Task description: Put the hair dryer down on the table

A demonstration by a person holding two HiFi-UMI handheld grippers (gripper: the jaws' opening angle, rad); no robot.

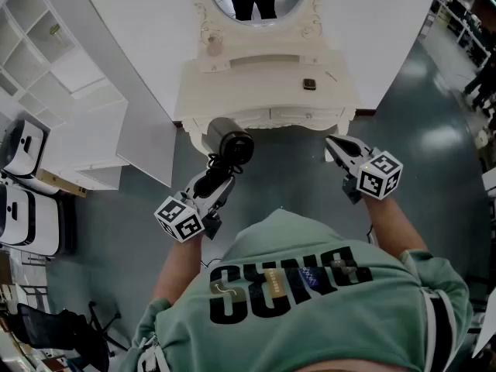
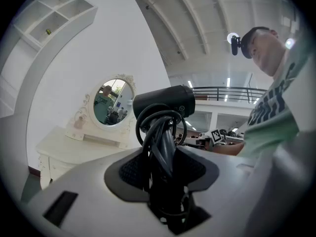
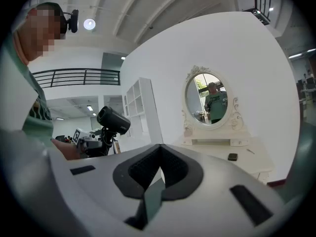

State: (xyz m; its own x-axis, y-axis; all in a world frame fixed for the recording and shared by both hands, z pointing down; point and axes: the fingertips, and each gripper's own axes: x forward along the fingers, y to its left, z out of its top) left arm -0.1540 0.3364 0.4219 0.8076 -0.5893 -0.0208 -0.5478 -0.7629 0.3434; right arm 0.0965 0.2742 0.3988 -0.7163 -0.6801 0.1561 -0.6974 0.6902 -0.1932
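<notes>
Left gripper has the hair dryer, with the jaws clamped on its handle. The dryer is up in the air, not down yet. From my head view the bench lies at 12 o'clock from the jaws. The dryer's round barrel sits right at the bench's front edge, toward its left corner.

The handle runs from 7 o'clock up to 1 o'clock out of the jaws, with the barrel at the far end. So I judge the move is forward and down, barrel leading.

The left hand is the only one that matters here. The right gripper hangs at about 3 o'clock from the dryer, well apart. Its jaws are together and there is nothing in them.

The left gripper view gives me what the head view can't. The cord is looped round the handle and caught between the pads, and the barrel lies crosswise, 9 to 3, above them.

The right gripper view shows the dryer side-on and the bench top beyond. A small dark thing lies on the bench's right half, with the mirror behind it. The left half looks free, though I can't read the dryer's height over it.
</notes>
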